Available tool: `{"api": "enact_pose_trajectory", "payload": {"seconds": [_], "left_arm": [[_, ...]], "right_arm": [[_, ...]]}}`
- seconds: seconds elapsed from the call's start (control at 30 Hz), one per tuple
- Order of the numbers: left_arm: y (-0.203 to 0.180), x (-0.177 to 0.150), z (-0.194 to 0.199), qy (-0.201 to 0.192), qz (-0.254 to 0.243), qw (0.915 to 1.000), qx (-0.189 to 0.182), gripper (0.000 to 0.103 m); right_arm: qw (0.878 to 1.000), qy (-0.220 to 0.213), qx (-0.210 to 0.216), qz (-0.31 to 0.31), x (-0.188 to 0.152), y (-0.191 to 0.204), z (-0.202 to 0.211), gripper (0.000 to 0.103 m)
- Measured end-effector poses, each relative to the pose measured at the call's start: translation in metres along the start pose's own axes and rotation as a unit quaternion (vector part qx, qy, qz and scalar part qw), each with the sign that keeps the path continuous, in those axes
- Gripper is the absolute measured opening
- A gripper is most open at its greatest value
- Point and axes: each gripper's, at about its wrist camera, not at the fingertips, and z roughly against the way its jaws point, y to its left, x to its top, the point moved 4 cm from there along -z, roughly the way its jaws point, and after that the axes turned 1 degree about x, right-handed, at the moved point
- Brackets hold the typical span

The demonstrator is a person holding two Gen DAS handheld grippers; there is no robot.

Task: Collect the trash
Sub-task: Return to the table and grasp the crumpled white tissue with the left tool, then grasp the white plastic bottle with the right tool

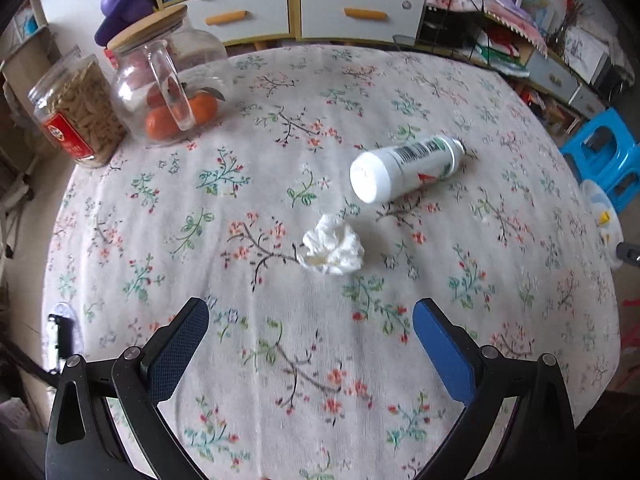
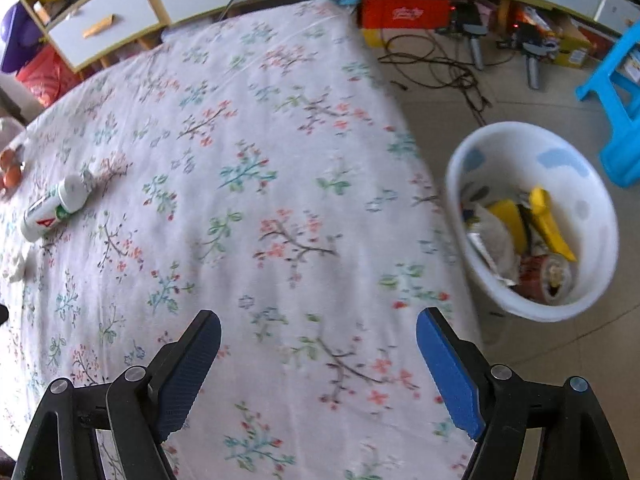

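On the floral-clothed surface (image 1: 280,360), both tongs are held spread with nothing between them.
Just ahead of the left tongs (image 1: 311,314) a crumpled tissue (image 1: 331,245) is seen: light, soft, best pinched across its middle. Beyond it a white bottle (image 1: 406,168) lies on its side: stiff, smooth, likely to roll, best taken across the body. Only behind the right tongs (image 2: 319,326) is the part-filled bin (image 2: 532,220) shown, on the floor.

- Crumpled tissue (image 2: 16,266): cut off at nine o'clock in the right wrist view.
- Oranges (image 2: 10,168): cropped there too.
- White bin (image 2: 592,216): lower trash buried.
- Bottle (image 1: 404,168) label: unreadable.
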Motion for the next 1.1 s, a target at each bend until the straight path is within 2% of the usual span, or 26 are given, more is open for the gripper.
{"api": "enact_pose_trajectory", "payload": {"seconds": [0.13, 0.3, 0.4, 0.47, 0.5, 0.57, 0.73, 0.93, 1.1], "left_arm": [[-0.005, 0.006, -0.010, 0.003, -0.005, 0.9997, -0.023, 0.084], [-0.004, 0.017, -0.026, 0.009, 0.028, 0.9982, -0.052, 0.064], [-0.003, 0.023, -0.034, 0.011, 0.043, 0.9973, -0.059, 0.049], [-0.001, 0.026, -0.035, 0.012, 0.051, 0.9969, -0.059, 0.034], [-0.001, 0.027, -0.035, 0.013, 0.054, 0.9966, -0.062, 0.030], [0.001, 0.026, -0.032, 0.014, 0.057, 0.9962, -0.065, 0.026], [0.004, 0.021, -0.019, 0.011, 0.052, 0.9964, -0.067, 0.025], [0.023, 0.009, 0.007, -0.001, 0.055, 0.9978, -0.037, 0.025], [0.048, -0.002, 0.021, -0.005, 0.082, 0.9959, -0.037, 0.025]], "right_arm": [[1.000, 0.007, 0.000, 0.006, 0.004, 0.020, -0.011, 0.084], [1.000, 0.012, 0.006, 0.011, 0.010, 0.041, -0.021, 0.084], [1.000, 0.013, 0.011, 0.015, 0.015, 0.055, -0.027, 0.084], [1.000, 0.014, 0.014, 0.017, 0.019, 0.065, -0.031, 0.084], [1.000, 0.014, 0.017, 0.016, 0.021, 0.069, -0.032, 0.084], [1.000, 0.014, 0.024, 0.014, 0.025, 0.079, -0.036, 0.084], [0.999, 0.012, 0.045, 0.013, 0.034, 0.111, -0.045, 0.084], [0.997, 0.013, 0.077, 0.018, 0.045, 0.157, -0.059, 0.084], [0.995, -0.001, 0.094, 0.031, 0.059, 0.197, -0.069, 0.084]]}}
